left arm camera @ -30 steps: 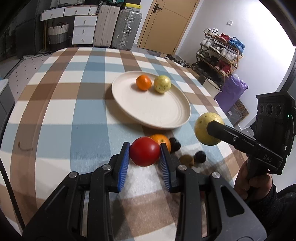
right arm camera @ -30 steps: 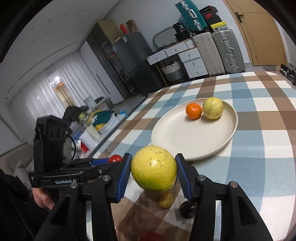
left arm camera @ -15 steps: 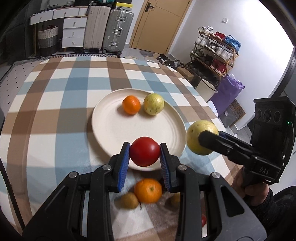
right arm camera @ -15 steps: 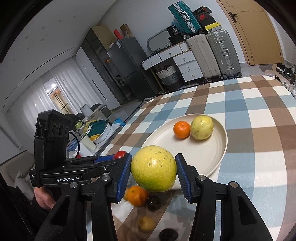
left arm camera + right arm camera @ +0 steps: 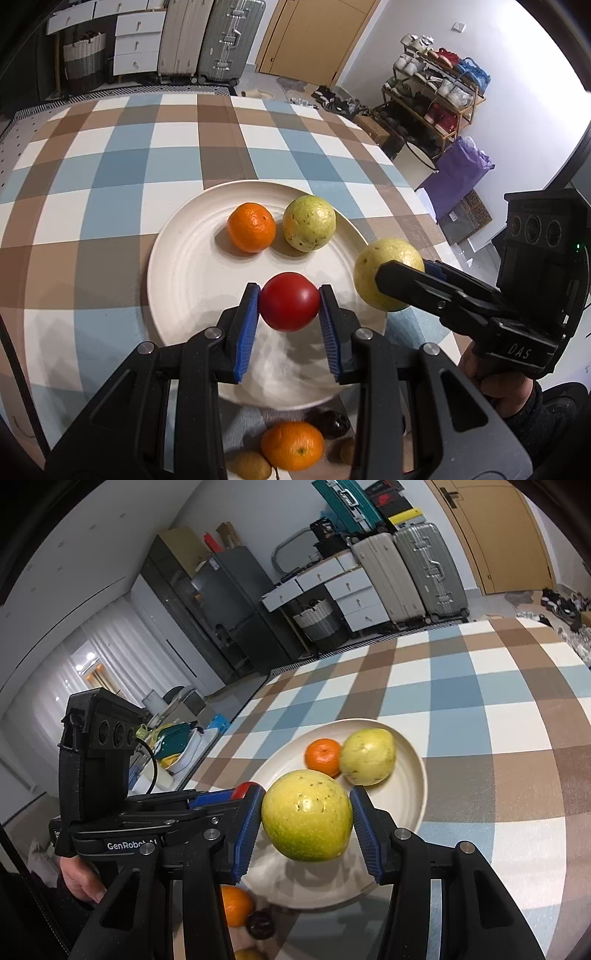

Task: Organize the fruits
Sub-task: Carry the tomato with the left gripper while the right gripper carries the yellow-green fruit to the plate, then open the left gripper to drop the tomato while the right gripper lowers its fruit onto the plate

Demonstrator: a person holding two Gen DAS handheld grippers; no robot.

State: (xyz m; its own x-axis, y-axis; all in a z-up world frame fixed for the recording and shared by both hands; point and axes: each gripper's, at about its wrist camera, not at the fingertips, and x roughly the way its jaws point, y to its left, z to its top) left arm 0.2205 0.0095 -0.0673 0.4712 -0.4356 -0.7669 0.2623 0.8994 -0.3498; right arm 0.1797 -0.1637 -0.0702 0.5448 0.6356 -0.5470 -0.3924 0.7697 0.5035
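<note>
Left wrist view: the left gripper (image 5: 289,308) is clamped on a red tomato (image 5: 289,306), its blue pads pressed against both sides of the fruit. It holds the tomato above the near half of a cream plate (image 5: 177,280) that sits on a checked tablecloth (image 5: 110,166) of blue, brown and white squares. On the plate, at about 12 o'clock from the tomato, lie an orange mandarin (image 5: 251,232) and a yellow-green guava (image 5: 309,223), side by side and just touching or nearly so. At 3 o'clock from the tomato the right gripper (image 5: 399,280) comes in from the right, gripping a second yellow-green guava (image 5: 384,273) over the plate's right rim. A hand (image 5: 491,384) in a dark sleeve holds that gripper's handle. At 6 o'clock, off the plate near the bottom edge, lie another mandarin (image 5: 292,445), a dark round fruit (image 5: 334,422) and a small brownish fruit (image 5: 251,467).

Right wrist view: the right gripper (image 5: 306,825) is closed on the large speckled guava (image 5: 306,819), pads against both sides, above the plate's (image 5: 413,797) near part. At 1 o'clock from it lie the mandarin (image 5: 323,757) and the other guava (image 5: 367,757) on the plate. At 9 o'clock the left gripper (image 5: 236,797) shows from the side, a sliver of the tomato (image 5: 243,789) between its pads. At 7 o'clock, off the plate, are the loose mandarin (image 5: 236,904) and dark fruit (image 5: 260,925).
</note>
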